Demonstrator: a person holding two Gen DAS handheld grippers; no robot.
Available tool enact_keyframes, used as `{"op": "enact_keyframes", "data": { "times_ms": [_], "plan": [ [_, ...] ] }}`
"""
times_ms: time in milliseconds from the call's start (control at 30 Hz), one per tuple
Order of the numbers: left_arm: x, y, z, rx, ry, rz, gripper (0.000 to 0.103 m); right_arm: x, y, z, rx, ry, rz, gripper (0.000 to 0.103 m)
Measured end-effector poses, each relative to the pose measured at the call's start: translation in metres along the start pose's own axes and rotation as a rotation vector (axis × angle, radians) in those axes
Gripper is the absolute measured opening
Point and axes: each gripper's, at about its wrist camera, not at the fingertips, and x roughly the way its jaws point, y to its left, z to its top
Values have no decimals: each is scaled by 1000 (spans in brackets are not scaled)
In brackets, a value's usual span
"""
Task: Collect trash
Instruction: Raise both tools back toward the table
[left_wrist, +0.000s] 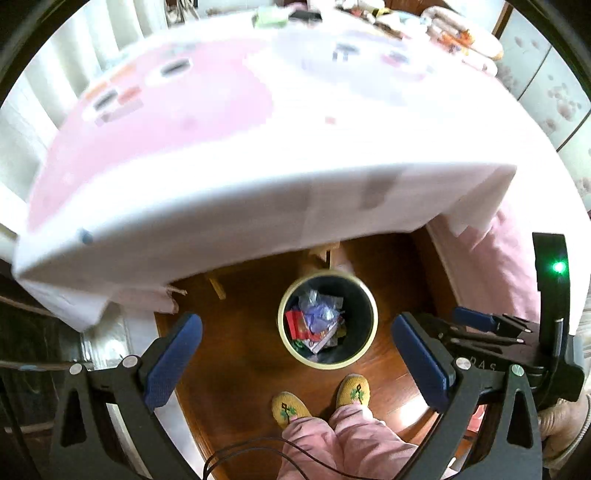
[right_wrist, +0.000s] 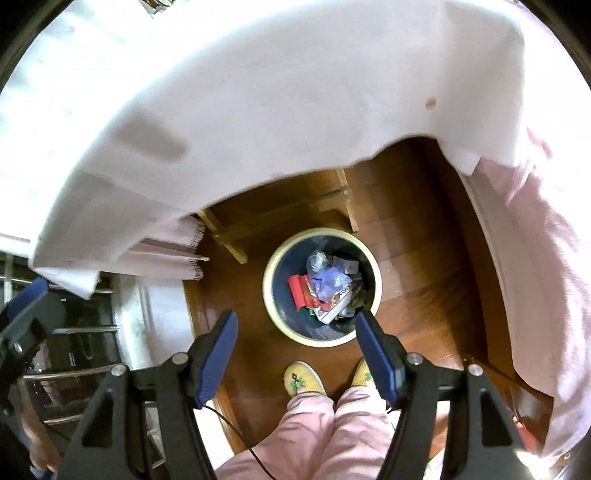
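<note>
A glossy brown wooden floor (right_wrist: 424, 266) reflects light. A pale pink and white cloth (left_wrist: 207, 155) drapes over the surface, its edge hanging down. Light wooden legs (right_wrist: 229, 236) stand beneath it. Patterned panels (left_wrist: 554, 92) line the far right wall

1. The bin (left_wrist: 284, 321) has a cream rim and a dark inside.
2. The trash (right_wrist: 325, 288) in it is red, lilac and clear.
3. The slippers (left_wrist: 290, 408) are yellow with a green motif.
4. The trousers (right_wrist: 314, 424) are pink.
5. The cloth (left_wrist: 184, 147) on the counter is pink and white.
6. The floor (right_wrist: 424, 258) is reddish-brown wood.
7. The tool pads (left_wrist: 173, 362) are blue.
</note>
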Motion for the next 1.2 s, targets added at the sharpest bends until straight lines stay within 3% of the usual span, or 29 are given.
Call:
{"op": "enact_keyframes", "data": {
  "times_ms": [433, 800, 1033, 1200],
  "plan": [
    [-109, 8, 40, 73, -185, -14, 102, -95, 49, 8, -51, -121, 23, 67],
    [-170, 6, 85, 103, -348, -2, 102, -167, 72, 45, -113, -326, -33, 67],
    [-192, 7, 128, 98, -433, 56, 102, -193, 77, 82, -142, -385, -58, 67],
    [-188, 15, 173, 25, -465, 108, 102, -204, 80, 137, -198, -419, -58, 67]
  ]
}}
